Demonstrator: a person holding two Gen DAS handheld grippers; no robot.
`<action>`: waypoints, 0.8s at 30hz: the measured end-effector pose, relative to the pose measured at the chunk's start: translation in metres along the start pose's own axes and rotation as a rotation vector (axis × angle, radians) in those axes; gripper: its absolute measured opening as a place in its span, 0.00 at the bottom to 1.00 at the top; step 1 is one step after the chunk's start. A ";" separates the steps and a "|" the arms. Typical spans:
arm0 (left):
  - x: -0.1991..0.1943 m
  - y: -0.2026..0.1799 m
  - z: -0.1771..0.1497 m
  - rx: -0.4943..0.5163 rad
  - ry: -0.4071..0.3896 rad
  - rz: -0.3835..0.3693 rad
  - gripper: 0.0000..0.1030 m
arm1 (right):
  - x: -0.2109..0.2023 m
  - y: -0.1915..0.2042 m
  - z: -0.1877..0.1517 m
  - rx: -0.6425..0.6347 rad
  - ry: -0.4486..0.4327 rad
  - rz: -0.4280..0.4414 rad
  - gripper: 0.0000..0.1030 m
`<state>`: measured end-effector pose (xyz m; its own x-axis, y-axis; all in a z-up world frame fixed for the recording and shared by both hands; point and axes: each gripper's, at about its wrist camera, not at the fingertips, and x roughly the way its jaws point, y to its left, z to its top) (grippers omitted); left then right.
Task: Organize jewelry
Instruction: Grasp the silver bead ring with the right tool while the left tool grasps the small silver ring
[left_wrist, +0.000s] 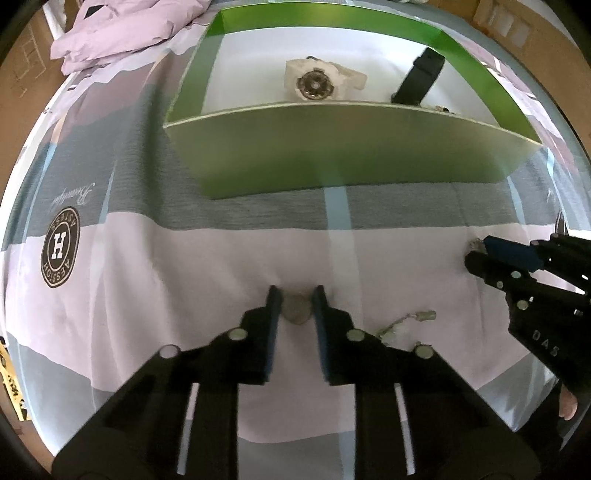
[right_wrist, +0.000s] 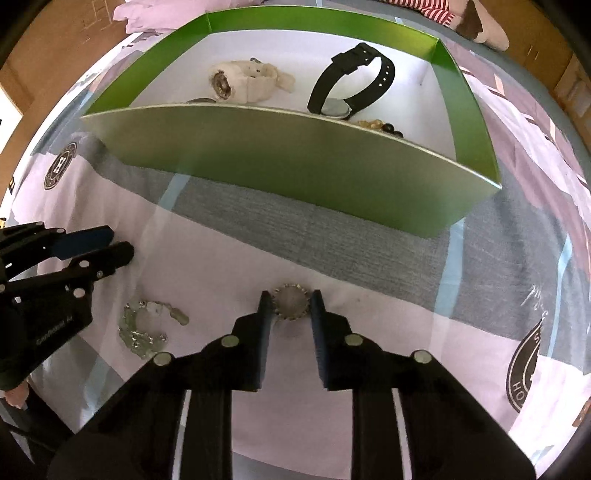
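On a patchwork-print bed sheet (left_wrist: 147, 295), the left hand-held gripper (left_wrist: 295, 295), low centre of its own view, grasps a small round silvery ring (left_wrist: 295, 312). At right, the right hand-held gripper (right_wrist: 290, 299) clamps a toothed silver ring (right_wrist: 291, 303). A green open cardboard box (right_wrist: 295, 162) fills the upper frame.

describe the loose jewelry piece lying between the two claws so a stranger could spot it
Find the green box on the bedsheet. On the pale stripe before it, between the two claws, lies a glassy chain, curled in a heap. Unlike the round pieces in each claw, it is untouched.
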<state>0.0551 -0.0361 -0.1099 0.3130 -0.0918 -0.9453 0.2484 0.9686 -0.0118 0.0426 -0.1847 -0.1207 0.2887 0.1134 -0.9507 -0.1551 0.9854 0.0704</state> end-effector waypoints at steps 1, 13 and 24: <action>-0.002 0.002 0.001 -0.003 -0.001 -0.010 0.17 | 0.000 -0.001 0.000 0.007 0.001 0.008 0.21; -0.020 0.025 0.002 -0.086 -0.002 -0.101 0.28 | -0.022 -0.036 0.008 0.124 -0.021 0.098 0.22; -0.002 0.015 0.003 -0.044 0.039 -0.094 0.38 | -0.020 -0.027 0.014 0.091 -0.020 0.082 0.43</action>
<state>0.0608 -0.0218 -0.1076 0.2540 -0.1746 -0.9513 0.2339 0.9655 -0.1147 0.0546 -0.2121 -0.0996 0.2977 0.1956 -0.9344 -0.0924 0.9801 0.1757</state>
